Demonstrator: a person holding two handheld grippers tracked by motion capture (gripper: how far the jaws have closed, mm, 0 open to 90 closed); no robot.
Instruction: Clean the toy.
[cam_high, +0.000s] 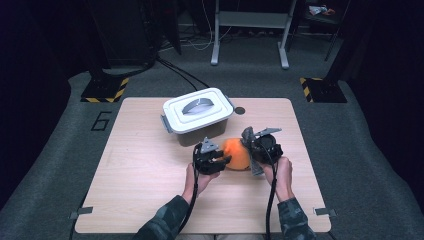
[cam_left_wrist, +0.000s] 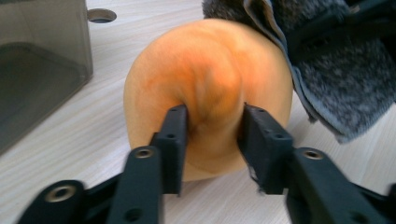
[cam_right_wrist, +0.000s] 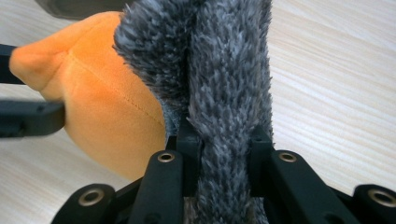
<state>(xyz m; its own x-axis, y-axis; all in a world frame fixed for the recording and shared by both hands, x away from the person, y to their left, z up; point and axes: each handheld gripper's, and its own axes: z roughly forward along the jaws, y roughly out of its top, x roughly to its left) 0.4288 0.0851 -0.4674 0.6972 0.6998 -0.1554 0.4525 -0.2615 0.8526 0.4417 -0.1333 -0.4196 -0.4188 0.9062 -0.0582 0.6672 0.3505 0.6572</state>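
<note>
An orange plush toy (cam_high: 236, 154) with a grey furry part (cam_high: 248, 135) lies on the wooden table (cam_high: 150, 170), in front of a lidded box. My left gripper (cam_high: 216, 161) pinches the toy's left side; in the left gripper view its jaws press into the orange plush (cam_left_wrist: 210, 88). My right gripper (cam_high: 253, 150) holds the grey fur from the right; in the right gripper view a fold of grey fur (cam_right_wrist: 224, 93) runs up between the jaws, with the orange body (cam_right_wrist: 102, 93) to its left.
A white-lidded grey box (cam_high: 198, 112) with a handle stands just behind the toy. A round hole (cam_high: 240, 110) marks the tabletop beside it. Metal stand legs (cam_high: 250, 35) and cables lie on the floor beyond the table.
</note>
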